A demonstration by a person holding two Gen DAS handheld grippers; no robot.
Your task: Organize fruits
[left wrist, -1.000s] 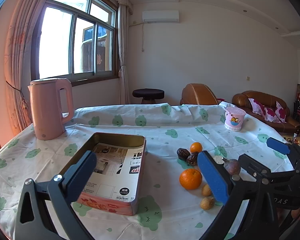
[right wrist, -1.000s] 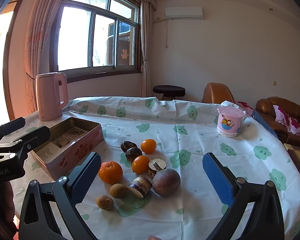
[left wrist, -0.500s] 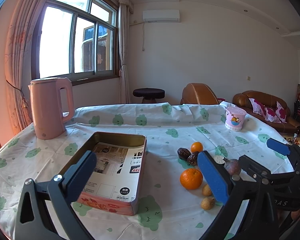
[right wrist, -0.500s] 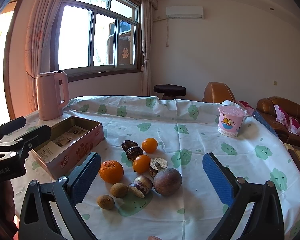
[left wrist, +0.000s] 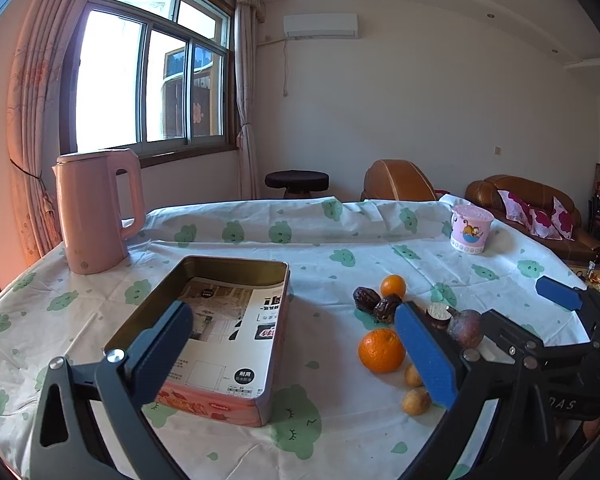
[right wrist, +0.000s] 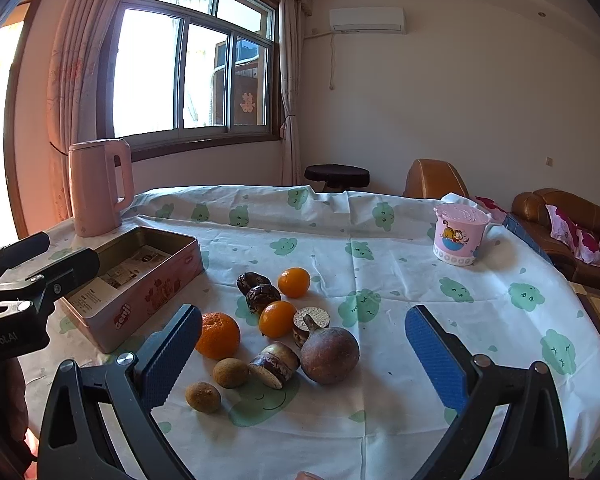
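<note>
While nothing is gripped yet:
Right gripper (right wrist: 300, 354): fingers wide apart, empty, above the fruits (right wrist: 284, 320) near the table's front edge.
Left gripper (left wrist: 296, 352): wide apart, empty, over the tin (left wrist: 278, 344).
Risk: round passion fruit (right wrist: 329, 355) can roll away from a pinch off its middle.

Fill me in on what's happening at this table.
A person holds a hand-held gripper in each hand to sort fruit. The left hand-held gripper hangs open over the tin box, which holds only paper. The right hand-held gripper is open above the fruit pile: oranges such as the big orange, dark dates and a brown round fruit. Nothing is gripped; all the fruit lies on the tablecloth.
</note>
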